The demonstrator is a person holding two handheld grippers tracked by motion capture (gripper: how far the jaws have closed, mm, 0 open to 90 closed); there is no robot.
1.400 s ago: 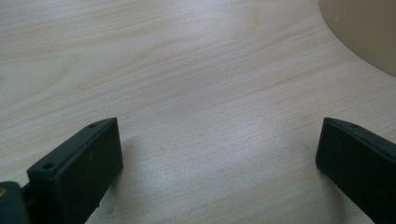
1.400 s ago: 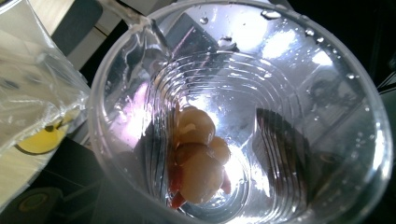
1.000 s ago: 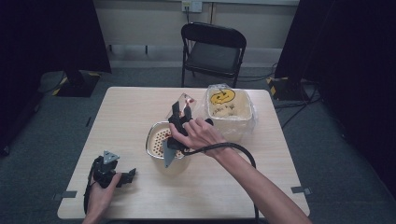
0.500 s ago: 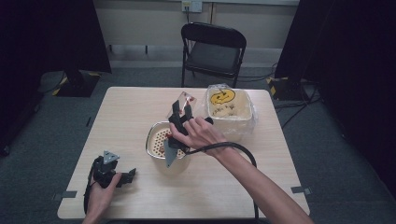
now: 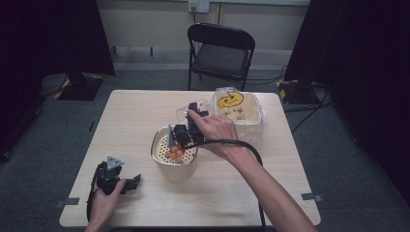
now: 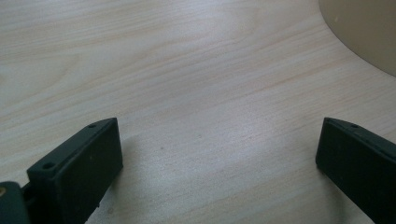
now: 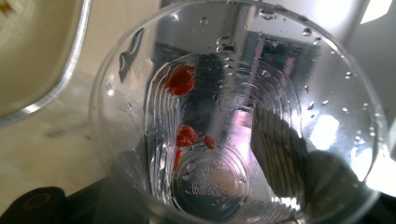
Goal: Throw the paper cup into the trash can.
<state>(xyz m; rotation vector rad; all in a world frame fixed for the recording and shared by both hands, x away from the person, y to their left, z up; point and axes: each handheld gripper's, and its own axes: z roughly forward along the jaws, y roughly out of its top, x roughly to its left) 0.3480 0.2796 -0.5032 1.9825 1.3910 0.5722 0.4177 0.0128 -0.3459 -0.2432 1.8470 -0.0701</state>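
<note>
My right gripper is shut on a clear plastic cup, held tilted over a cream strainer bowl at the table's middle. Seen from the right gripper view, the cup is wet inside, with a few red bits stuck to its wall. A small heap of red and orange pieces lies in the bowl. At the front left of the table my left gripper rests open. Its jaws stand wide apart over bare wood, with nothing between them.
A cream tub wrapped in a clear bag with a yellow smiley face stands behind the right hand. A black folding chair stands beyond the table's far edge. In the left gripper view the bowl's side shows at the upper right.
Red and orange pieces now lie in the strainer bowl under the tipped cup. The right hand has shifted only slightly. The left gripper has not moved.
</note>
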